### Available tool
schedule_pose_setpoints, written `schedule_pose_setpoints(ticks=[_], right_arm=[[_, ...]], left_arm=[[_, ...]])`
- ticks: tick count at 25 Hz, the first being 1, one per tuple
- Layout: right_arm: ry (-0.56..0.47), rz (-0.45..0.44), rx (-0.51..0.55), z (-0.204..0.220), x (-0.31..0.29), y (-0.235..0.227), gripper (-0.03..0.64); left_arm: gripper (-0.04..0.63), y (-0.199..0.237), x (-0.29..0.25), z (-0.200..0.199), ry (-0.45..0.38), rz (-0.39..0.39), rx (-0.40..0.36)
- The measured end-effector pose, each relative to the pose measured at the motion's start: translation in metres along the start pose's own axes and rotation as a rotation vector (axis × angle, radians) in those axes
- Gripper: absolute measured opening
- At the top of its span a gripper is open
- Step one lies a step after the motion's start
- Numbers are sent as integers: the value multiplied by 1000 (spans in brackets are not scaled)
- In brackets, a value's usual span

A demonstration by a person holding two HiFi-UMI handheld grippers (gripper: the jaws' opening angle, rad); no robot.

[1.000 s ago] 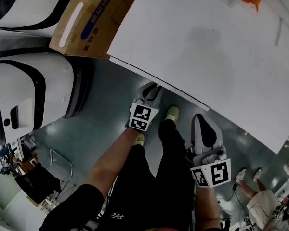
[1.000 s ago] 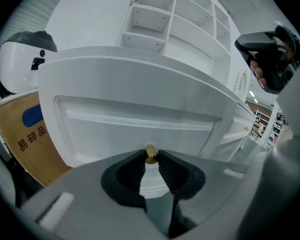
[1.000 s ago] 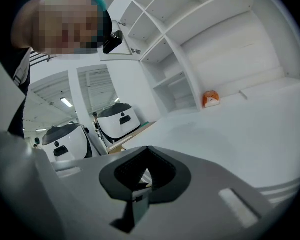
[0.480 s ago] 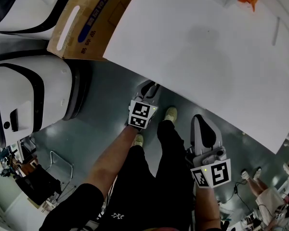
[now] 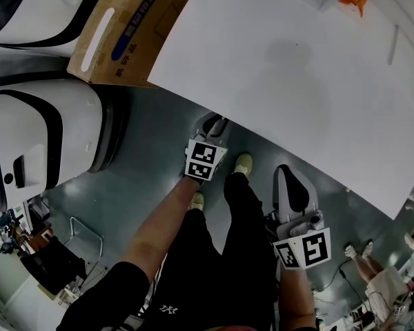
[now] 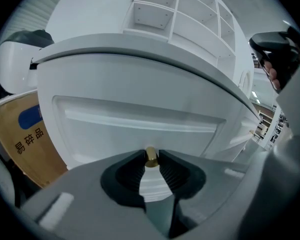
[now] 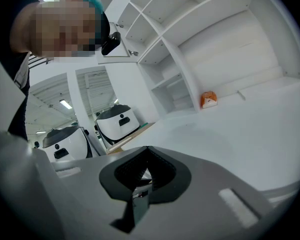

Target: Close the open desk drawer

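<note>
The left tongs (image 6: 151, 162) are clamped on the brass knob (image 6: 151, 154) of the white drawer front (image 6: 140, 126), which sits beneath the edge of the surface (image 5: 297, 81). The drawer strip that projected one second ago no longer shows in the head view. The right tongs (image 7: 144, 175) are pressed together, empty, clear of the drawer.

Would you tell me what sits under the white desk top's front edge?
A white panelled drawer front sits there, its small brass knob gripped by the left claw. From the head view the white desk top covers the drawer, so its inside cannot be seen.
</note>
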State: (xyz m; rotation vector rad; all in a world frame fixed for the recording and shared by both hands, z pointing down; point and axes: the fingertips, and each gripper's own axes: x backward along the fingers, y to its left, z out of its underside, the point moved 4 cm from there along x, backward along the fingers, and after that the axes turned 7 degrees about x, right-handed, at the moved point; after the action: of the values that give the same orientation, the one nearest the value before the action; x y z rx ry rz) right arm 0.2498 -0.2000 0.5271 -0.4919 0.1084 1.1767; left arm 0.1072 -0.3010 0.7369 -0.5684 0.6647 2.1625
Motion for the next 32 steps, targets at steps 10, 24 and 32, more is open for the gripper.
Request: schedule_pose_setpoints(ticks=[10, 24, 32], right_arm=[[3, -13, 7, -2, 6, 12, 21], [-33, 26, 74, -26, 18, 63, 21], [-44, 78, 96, -48, 53, 99, 21]], left_arm=[[103, 1, 12, -7, 10, 23, 0], [32, -61, 134, -85, -97, 129, -14], [0, -106, 231, -131, -140, 211, -72]])
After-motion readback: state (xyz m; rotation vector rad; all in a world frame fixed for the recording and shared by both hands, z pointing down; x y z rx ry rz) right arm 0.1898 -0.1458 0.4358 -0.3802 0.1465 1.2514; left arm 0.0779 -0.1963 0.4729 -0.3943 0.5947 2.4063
